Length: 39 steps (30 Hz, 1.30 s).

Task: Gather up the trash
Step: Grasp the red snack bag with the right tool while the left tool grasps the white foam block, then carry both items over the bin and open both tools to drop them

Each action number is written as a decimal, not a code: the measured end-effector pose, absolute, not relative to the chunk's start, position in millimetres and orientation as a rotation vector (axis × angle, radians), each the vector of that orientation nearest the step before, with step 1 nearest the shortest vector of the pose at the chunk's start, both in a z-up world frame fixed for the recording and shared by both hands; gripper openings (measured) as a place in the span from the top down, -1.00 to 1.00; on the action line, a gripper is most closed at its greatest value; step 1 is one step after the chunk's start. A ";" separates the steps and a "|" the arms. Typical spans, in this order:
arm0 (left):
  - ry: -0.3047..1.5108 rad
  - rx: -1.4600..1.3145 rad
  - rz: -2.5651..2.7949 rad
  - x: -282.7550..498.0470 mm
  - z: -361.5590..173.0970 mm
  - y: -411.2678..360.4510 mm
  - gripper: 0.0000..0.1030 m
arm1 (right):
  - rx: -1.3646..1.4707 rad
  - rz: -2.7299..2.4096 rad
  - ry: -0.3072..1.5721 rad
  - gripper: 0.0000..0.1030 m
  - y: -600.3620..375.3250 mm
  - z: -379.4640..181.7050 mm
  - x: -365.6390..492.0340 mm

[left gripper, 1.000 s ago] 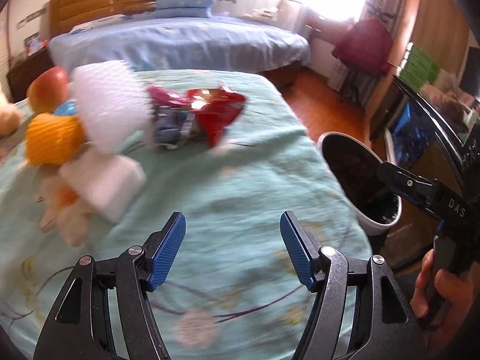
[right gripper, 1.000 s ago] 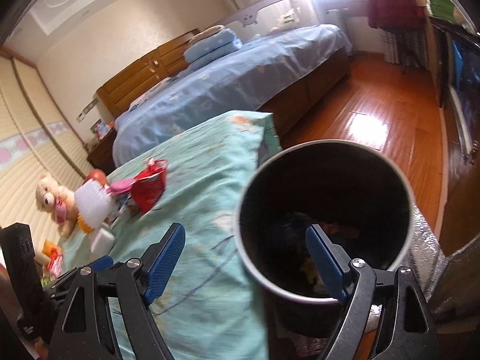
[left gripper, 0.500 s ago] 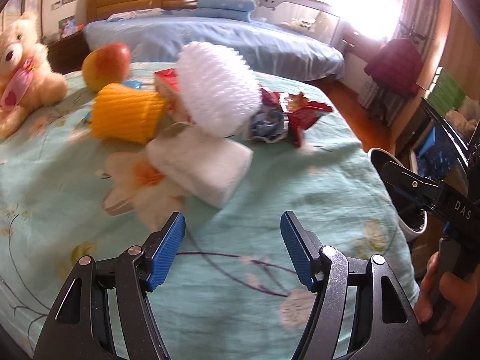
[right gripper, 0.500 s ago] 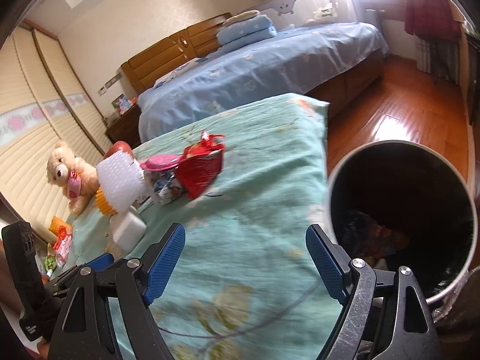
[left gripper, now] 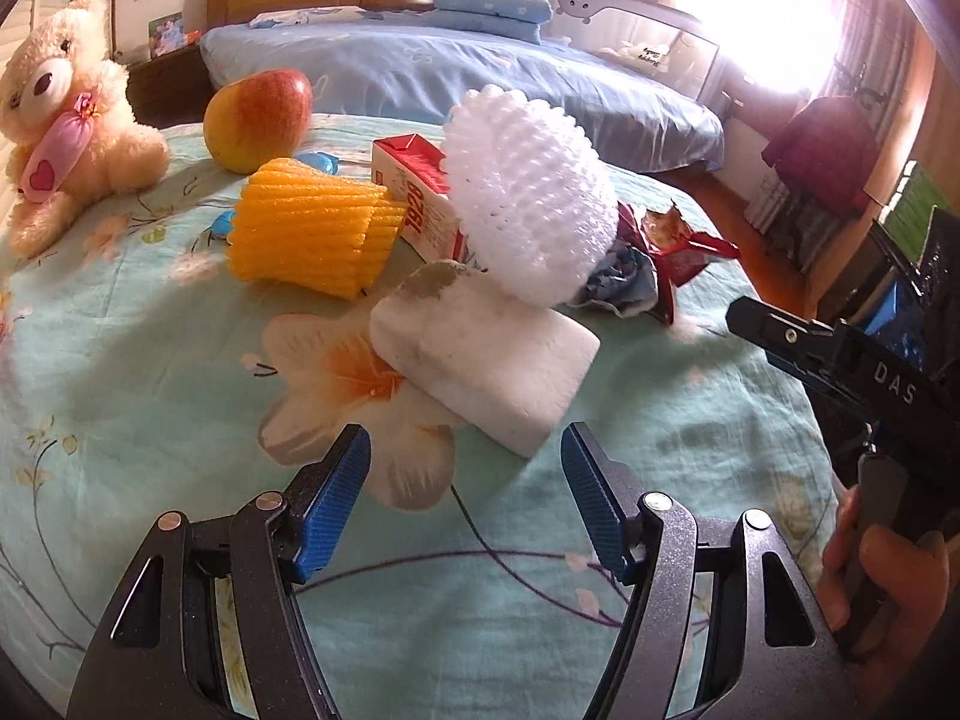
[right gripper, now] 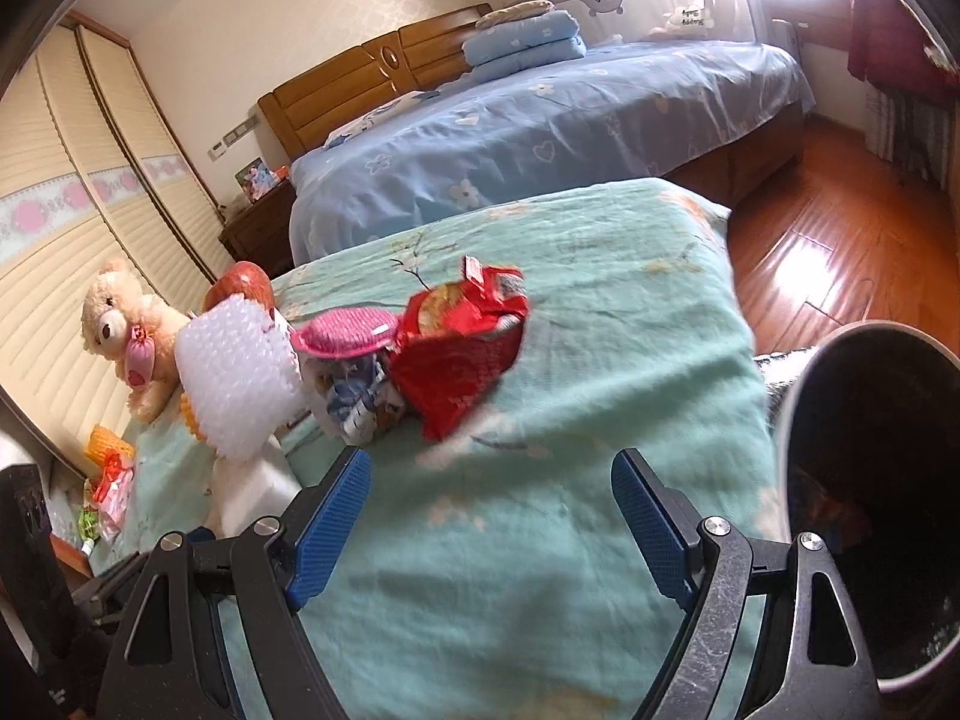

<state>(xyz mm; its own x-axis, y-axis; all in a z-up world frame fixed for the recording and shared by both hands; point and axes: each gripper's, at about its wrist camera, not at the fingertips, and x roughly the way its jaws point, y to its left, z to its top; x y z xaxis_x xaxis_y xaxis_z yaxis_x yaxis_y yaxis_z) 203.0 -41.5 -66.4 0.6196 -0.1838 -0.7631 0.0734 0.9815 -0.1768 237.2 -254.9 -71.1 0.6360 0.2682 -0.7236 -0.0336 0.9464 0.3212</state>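
In the left view, the left gripper [left gripper: 465,495] is wide and empty, close in front of the white foam block [left gripper: 486,360]. I think it grabs that next.

In the right view, the right gripper [right gripper: 492,513] is wide and empty, facing the red wrapper [right gripper: 462,360]. The bin [right gripper: 870,480] waits beside the bed.

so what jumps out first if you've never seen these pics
A heap of litter on the green floral bedspread: a white foam net leaning on a white foam block, a yellow foam net beside it, and a torn red wrapper nearer the bed's edge. At the far left sits a teddy bear by an apple. Off the bed's right edge stands a dark bin.
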 end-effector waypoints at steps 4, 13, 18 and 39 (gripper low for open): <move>0.898 -0.137 -0.159 209.6 -68.9 -45.2 -0.31 | 0.308 0.182 0.863 -0.63 -252.7 -72.0 253.1; 0.895 -0.129 -0.171 221.5 -72.0 -49.8 -0.09 | 0.384 0.182 0.873 -0.47 -256.1 -82.3 290.0; 0.878 -0.116 -0.221 218.1 -69.6 -53.9 0.34 | 0.392 0.191 0.895 0.46 -256.3 -88.4 294.6; 0.840 -0.118 -0.342 165.5 -54.5 -71.7 0.41 | 0.415 0.196 0.831 0.89 -275.6 -59.8 193.1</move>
<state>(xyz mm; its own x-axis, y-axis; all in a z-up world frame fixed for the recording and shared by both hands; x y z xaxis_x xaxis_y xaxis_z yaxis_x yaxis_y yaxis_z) 165.5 -71.7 -54.5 0.6166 -0.3422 -0.7090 0.2495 0.9391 -0.2363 193.1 -275.6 -59.8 0.6623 0.3275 -0.6739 -0.0076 0.9023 0.4311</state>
